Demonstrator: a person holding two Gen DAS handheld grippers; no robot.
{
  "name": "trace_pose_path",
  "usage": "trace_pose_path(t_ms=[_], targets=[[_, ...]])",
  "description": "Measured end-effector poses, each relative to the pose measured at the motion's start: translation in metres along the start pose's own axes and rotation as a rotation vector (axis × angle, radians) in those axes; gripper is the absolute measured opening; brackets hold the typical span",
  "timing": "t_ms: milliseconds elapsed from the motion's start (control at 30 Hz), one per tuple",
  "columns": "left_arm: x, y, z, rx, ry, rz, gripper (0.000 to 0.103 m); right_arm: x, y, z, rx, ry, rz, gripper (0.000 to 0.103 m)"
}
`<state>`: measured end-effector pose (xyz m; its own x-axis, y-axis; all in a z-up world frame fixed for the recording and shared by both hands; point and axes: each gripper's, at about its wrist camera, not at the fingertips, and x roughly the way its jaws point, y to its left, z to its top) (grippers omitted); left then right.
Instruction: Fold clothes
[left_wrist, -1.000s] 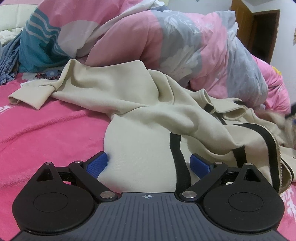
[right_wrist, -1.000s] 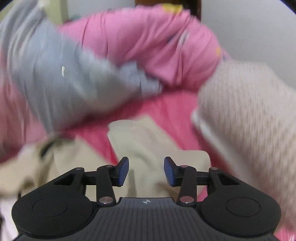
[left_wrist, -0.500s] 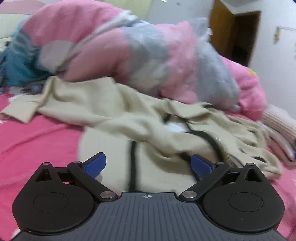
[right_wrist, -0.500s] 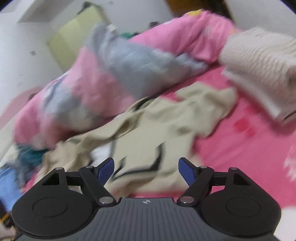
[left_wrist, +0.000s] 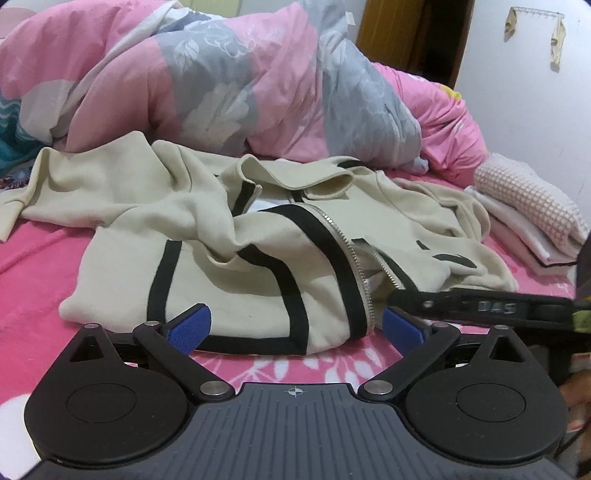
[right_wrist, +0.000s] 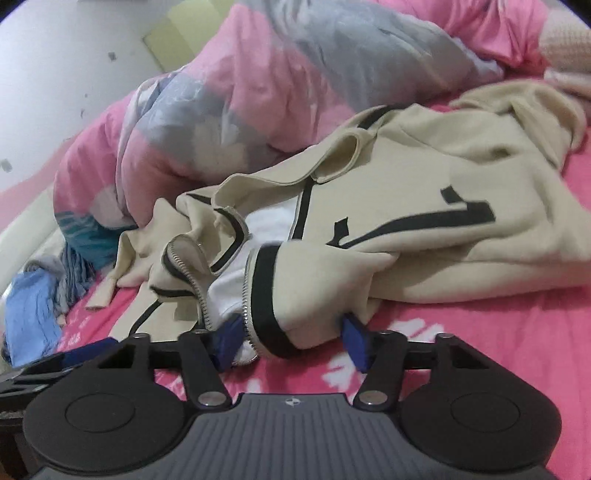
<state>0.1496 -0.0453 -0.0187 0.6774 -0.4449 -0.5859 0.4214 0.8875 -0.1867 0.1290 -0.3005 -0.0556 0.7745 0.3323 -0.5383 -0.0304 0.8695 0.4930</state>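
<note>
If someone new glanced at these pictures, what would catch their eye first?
Probably the cream zip jacket with black trim, lying crumpled and unzipped across the pink bedsheet. Behind it looms a heaped pink and grey quilt. Both grippers are open at its near hem: the left gripper and the right gripper.

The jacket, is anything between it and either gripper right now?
Nothing visible. The left gripper is open right at the jacket hem, and the right gripper already straddles its zipper corner on the pink sheet.
</note>
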Motion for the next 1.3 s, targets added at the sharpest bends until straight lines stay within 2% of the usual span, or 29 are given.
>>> trace_pose_path(t_ms=[67,100,333,533,633,767,833,933,1000,1067,1167,1300], targets=[[0.003,-0.003,0.0,0.003,0.004,-0.007,0.1,-0.005,-0.01,0.0,0.022,-0.03,-0.005,0.024],[0.005,-0.004,0.0,0.004,0.007,-0.012,0.1,-0.007,-0.014,0.0,0.033,-0.044,-0.008,0.02],[0.017,-0.014,0.0,0.01,0.019,-0.051,0.1,-0.064,-0.039,0.025,0.042,-0.249,-0.062,0.016],[0.023,-0.017,0.003,0.017,0.019,-0.056,0.1,-0.121,-0.072,0.066,-0.007,-0.442,-0.217,0.016],[0.028,-0.014,0.005,0.001,0.024,-0.048,0.1,-0.14,-0.108,0.083,0.066,-0.507,-0.304,0.016],[0.039,-0.011,0.01,-0.031,0.026,-0.033,0.1,-0.137,-0.167,0.087,0.207,-0.513,-0.429,0.016],[0.044,-0.009,0.013,-0.051,0.023,-0.021,0.099,-0.122,-0.195,0.082,0.268,-0.424,-0.479,0.018],[0.05,-0.008,0.02,-0.069,0.014,0.002,0.097,-0.118,-0.222,0.062,0.417,-0.346,-0.451,0.033],[0.054,-0.009,0.023,-0.074,0.009,0.012,0.095,-0.133,-0.221,0.045,0.443,-0.376,-0.396,0.054],[0.057,-0.011,0.025,-0.072,0.007,0.009,0.092,-0.151,-0.216,0.027,0.456,-0.415,-0.357,0.066],[0.064,-0.014,0.026,-0.074,0.03,0.023,0.075,-0.177,-0.205,0.004,0.446,-0.463,-0.316,0.066],[0.07,-0.016,0.023,-0.097,0.055,0.041,0.056,-0.195,-0.187,-0.009,0.395,-0.459,-0.262,0.066]])
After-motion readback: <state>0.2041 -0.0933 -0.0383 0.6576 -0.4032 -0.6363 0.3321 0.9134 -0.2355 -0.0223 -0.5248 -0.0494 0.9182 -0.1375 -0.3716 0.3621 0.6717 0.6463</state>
